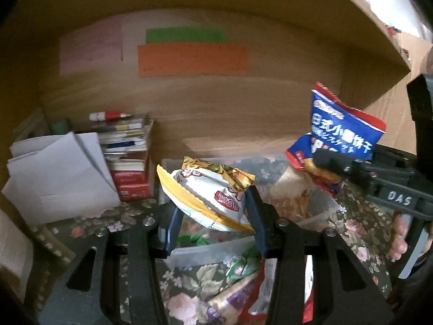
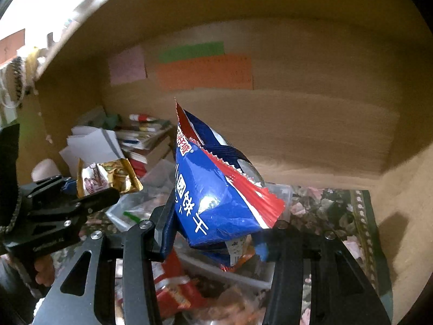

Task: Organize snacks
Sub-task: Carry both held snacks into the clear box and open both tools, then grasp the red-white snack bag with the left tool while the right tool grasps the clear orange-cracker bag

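Left gripper (image 1: 213, 214): clamped white-and-yellow snack packet (image 1: 208, 195), above clear bin's rim (image 1: 216, 249).
Right gripper (image 2: 216, 233): clamped blue biscuit bag (image 2: 216, 197), raised beside it.

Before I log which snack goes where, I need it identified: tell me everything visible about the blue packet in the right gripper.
The blue packet is a glossy foil-like pouch, blue with red serrated seal edges and white Chinese lettering; its lower part shows orange printing. It looks puffed and creased. The right gripper is shut on its lower part, holding it tilted in the air, top corner up, above the clear plastic bins on the floral cloth. Only the gripper fingers touch it.
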